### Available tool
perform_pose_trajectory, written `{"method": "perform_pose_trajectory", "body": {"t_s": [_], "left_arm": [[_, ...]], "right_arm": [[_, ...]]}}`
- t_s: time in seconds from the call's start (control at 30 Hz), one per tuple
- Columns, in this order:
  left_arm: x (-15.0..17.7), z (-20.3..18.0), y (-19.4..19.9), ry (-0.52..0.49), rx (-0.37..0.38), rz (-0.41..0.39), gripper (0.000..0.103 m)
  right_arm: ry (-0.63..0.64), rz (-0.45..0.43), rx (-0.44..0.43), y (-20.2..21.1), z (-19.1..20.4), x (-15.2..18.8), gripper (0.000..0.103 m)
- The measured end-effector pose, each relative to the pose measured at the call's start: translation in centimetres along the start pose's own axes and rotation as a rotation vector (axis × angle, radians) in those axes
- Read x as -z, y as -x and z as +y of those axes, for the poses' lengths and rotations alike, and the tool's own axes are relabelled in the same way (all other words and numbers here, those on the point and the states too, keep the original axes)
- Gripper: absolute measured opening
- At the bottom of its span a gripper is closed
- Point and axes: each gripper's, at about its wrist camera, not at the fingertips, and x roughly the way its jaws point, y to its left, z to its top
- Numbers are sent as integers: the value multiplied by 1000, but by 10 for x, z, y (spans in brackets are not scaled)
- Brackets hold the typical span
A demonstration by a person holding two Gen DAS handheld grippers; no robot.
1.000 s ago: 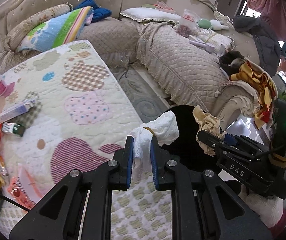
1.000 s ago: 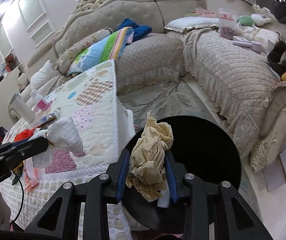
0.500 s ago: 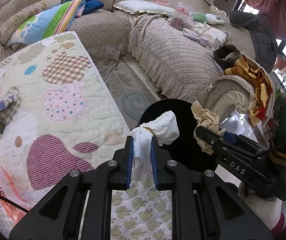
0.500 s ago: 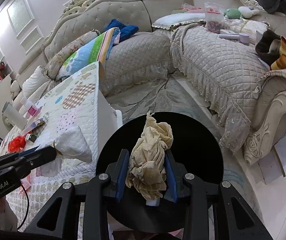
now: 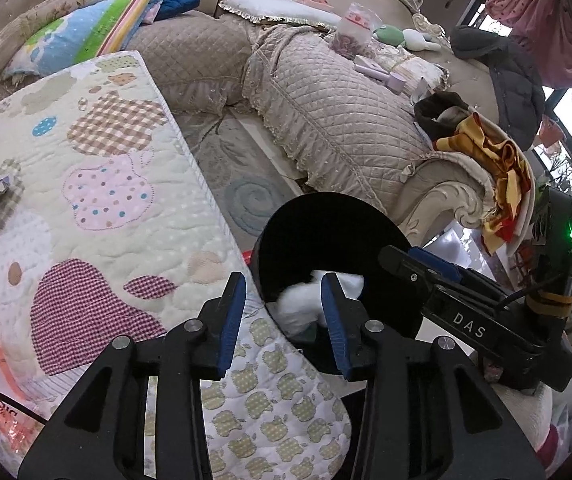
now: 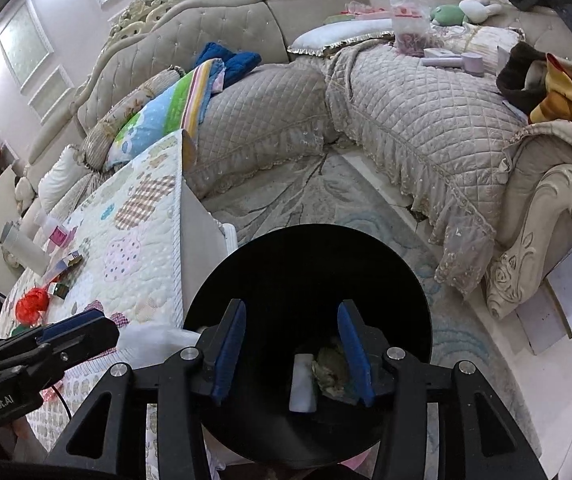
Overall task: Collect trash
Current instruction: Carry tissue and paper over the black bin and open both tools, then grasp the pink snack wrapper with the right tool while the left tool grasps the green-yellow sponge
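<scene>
Drop step rn: both claws opening over the black bin (image 6: pixel 366 264). Left claw (image 5: pixel 281 316) let go, white tissue (image 5: pixel 306 304) falling past the rim. Right claw (image 6: pixel 292 354) empty, tan wad (image 6: pixel 332 368) already at the bottom. Next: back to the tabletop (image 5: pixel 97 184) for the red wrapper (image 6: pixel 31 306) etc.

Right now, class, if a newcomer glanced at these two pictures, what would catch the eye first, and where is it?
The round black trash bin dominates, directly below both grippers, beside the patchwork quilt. Both sets of jaws are opening with nothing pressed between the pads: a white tissue drops at the bin's near edge under the left gripper, and a crumpled tan tissue lies at the bottom below the right gripper.
</scene>
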Motion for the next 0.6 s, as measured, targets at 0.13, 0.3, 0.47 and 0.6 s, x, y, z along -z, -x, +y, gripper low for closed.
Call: {"method": "perform_pose_trajectory", "body": {"t_s": [0.13, 0.3, 0.47, 0.6], "left_arm": [[2, 5, 7, -4, -29, -15, 37], [5, 17, 18, -3, -86, -43, 37], [9, 35, 33, 19, -138, -66, 37], [14, 53, 49, 40, -179, -85, 37]], "right_arm": [[12, 7, -7, -2, 7, 2, 46], [39, 15, -22, -4, 21, 2, 46], [81, 21, -49, -7, 46, 2, 46], [113, 30, -75, -11, 69, 4, 46]]}}
